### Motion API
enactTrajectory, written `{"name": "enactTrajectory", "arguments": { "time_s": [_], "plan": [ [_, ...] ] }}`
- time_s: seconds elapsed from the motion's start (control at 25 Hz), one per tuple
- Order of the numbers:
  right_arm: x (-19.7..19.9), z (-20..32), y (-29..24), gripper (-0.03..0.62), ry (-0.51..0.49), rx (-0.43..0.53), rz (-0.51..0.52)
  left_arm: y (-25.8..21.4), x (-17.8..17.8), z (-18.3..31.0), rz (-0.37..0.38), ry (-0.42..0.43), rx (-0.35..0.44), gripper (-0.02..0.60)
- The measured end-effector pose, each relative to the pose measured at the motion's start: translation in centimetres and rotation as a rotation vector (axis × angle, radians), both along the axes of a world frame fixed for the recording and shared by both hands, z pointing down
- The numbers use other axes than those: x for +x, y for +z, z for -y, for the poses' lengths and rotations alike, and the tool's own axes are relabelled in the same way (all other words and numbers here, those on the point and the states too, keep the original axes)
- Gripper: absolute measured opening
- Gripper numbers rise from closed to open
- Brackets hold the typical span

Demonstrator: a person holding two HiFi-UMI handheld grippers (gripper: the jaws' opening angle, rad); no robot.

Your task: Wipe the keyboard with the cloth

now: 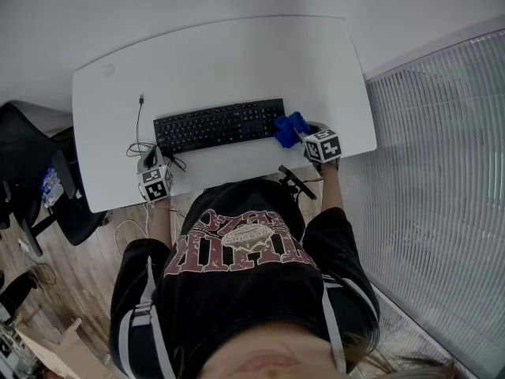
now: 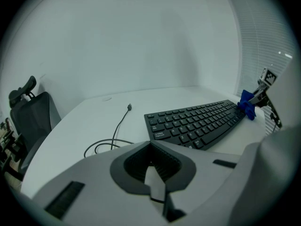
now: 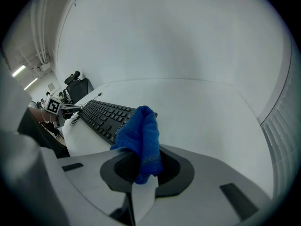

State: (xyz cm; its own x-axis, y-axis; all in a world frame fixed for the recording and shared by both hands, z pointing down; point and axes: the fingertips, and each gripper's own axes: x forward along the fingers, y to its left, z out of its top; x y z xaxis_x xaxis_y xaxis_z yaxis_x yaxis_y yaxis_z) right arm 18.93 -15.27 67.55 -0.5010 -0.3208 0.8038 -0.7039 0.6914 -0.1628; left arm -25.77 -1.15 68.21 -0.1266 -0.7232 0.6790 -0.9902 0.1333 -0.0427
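Blue bunched cloth, perhaps against black keyboard

The person's left forearm reaches forward and carries the left tool, a grey two-jaw grasper topped by a cube with square markers. Its jaws are pressed together with nothing between them. The right forearm reaches forward likewise, well apart from the left, and the matching right tool has its jaws clamped on a bunched blue terry cloth, which sticks up and forward from between them.
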Motion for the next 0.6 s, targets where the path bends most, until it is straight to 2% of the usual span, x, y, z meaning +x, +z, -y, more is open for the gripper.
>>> {"name": "enactTrajectory", "arguments": {
  "time_s": [0.24,0.6],
  "plan": [
    [-0.5,0.1,-0.6,0.064,-0.005,0.014,0.010,0.0,-0.1,-0.1,-0.030,-0.029,0.011,0.034],
    [-2.3,0.3,-2.5,0.064,-0.016,0.059,0.060,-0.6,0.4,0.1,0.013,-0.010,0.018,0.034]
  ]
}}
